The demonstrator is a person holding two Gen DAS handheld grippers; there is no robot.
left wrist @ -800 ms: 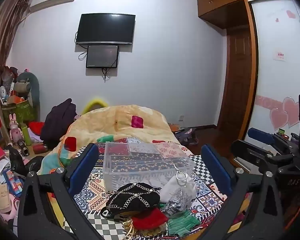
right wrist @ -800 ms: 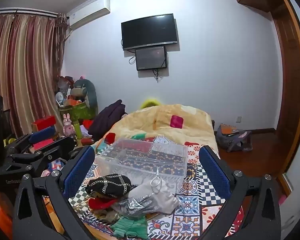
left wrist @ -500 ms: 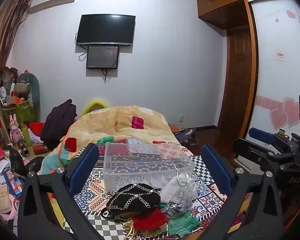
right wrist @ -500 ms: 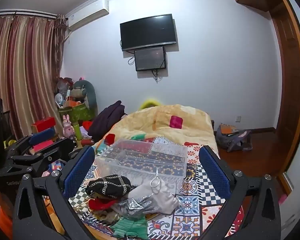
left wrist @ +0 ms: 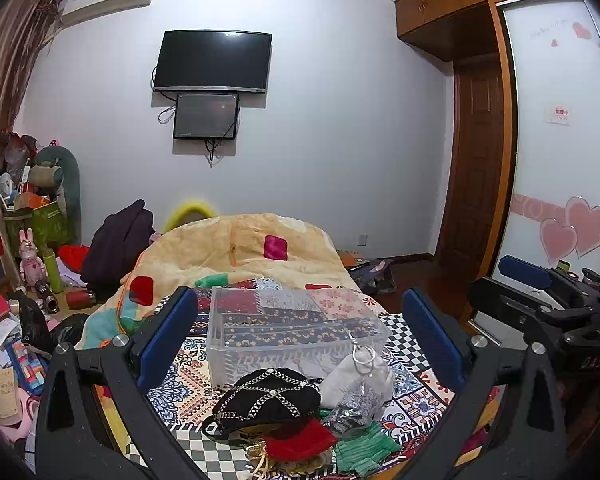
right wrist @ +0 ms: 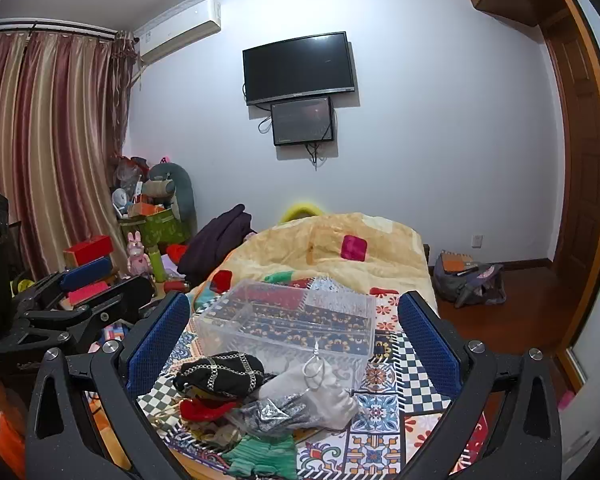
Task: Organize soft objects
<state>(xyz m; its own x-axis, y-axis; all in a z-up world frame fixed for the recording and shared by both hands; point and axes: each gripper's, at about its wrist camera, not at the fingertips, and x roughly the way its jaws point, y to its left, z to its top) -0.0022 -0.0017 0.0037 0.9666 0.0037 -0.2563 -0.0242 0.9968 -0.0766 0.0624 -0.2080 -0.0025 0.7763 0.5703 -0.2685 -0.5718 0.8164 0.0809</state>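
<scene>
A pile of soft things lies on the patterned tablecloth (left wrist: 188, 380) in front of a clear plastic box (left wrist: 292, 328): a black hat with chain trim (left wrist: 268, 396), a red cloth (left wrist: 300, 440), a green cloth (left wrist: 364, 450), a silver pouch (left wrist: 354, 404) and a white bag with a ring (left wrist: 360, 372). My left gripper (left wrist: 300, 328) is open and empty, held above and short of the pile. My right gripper (right wrist: 294, 332) is also open and empty; in its view lie the box (right wrist: 288, 320), hat (right wrist: 220, 372) and white bag (right wrist: 320, 392).
A bed with a yellow blanket (left wrist: 240, 248) lies behind the table. Clutter, toys and boxes (left wrist: 28, 248) fill the left side. A bag (right wrist: 468, 280) sits on the wooden floor at right. Each gripper shows at the edge of the other's view.
</scene>
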